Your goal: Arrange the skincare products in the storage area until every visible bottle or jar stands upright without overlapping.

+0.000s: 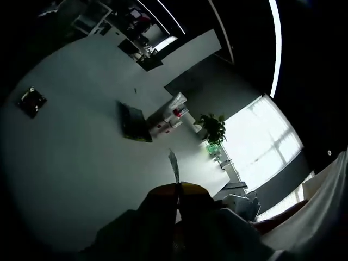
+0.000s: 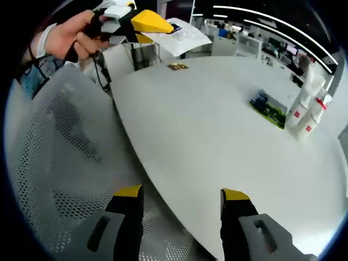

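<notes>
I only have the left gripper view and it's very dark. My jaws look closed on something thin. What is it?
Observer: From the right gripper view, the left gripper is shut on the edge of a white printed sheet, held up in the air beyond the table.
Operator: Where is the right gripper?
Observer: The right gripper is open and empty. It hangs over the table's near edge, with a mesh chair just below.
Operator: Are the white bottles standing?
Observer: Yes. The white bottles stand upright together, next to a flat green box lying on the table.
</notes>
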Available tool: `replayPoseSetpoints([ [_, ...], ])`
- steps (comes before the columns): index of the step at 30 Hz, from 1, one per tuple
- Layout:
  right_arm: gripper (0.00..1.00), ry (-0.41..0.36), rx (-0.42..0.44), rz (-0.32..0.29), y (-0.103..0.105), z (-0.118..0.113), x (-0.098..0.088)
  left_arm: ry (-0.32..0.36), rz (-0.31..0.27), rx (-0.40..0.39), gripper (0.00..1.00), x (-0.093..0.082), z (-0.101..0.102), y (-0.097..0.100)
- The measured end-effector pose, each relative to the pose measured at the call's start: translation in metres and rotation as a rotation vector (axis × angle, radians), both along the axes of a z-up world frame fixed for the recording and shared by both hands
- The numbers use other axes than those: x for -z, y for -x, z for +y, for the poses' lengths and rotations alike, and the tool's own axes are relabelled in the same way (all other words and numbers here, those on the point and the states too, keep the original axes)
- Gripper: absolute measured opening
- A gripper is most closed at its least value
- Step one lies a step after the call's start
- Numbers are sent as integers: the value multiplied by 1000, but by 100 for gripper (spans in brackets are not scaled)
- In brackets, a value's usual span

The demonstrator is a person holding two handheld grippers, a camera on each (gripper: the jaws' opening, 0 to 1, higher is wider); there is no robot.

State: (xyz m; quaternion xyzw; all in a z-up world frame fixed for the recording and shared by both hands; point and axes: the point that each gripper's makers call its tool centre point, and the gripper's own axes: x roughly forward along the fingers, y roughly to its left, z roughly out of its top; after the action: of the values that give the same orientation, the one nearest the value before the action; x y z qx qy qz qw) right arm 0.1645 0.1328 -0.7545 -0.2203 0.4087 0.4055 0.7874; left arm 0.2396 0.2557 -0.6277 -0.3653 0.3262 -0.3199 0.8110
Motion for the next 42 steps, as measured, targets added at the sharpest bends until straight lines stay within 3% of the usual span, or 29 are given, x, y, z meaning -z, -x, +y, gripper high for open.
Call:
replayPoseSetpoints([
  [7,56,36,23,9,0,-8,5,-22,45,7,0,10,1,-38],
  [14,58,-7,74,7,-5,-9,2,-33,79,22,0,19,2,-59],
  [25,54,28,92,-3,-8,-15,3,-60,147,0,0,38,6,-101],
  [34,55,34,100,-36,-13,-17,0,-137,127,50,0,34,-13,-137],
  [37,54,41,92,-38,-12,-17,0,-218,112,75,0,39,-17,-141],
  [42,52,50,89,-38,-12,-18,0,-218,118,61,0,42,-14,-162],
])
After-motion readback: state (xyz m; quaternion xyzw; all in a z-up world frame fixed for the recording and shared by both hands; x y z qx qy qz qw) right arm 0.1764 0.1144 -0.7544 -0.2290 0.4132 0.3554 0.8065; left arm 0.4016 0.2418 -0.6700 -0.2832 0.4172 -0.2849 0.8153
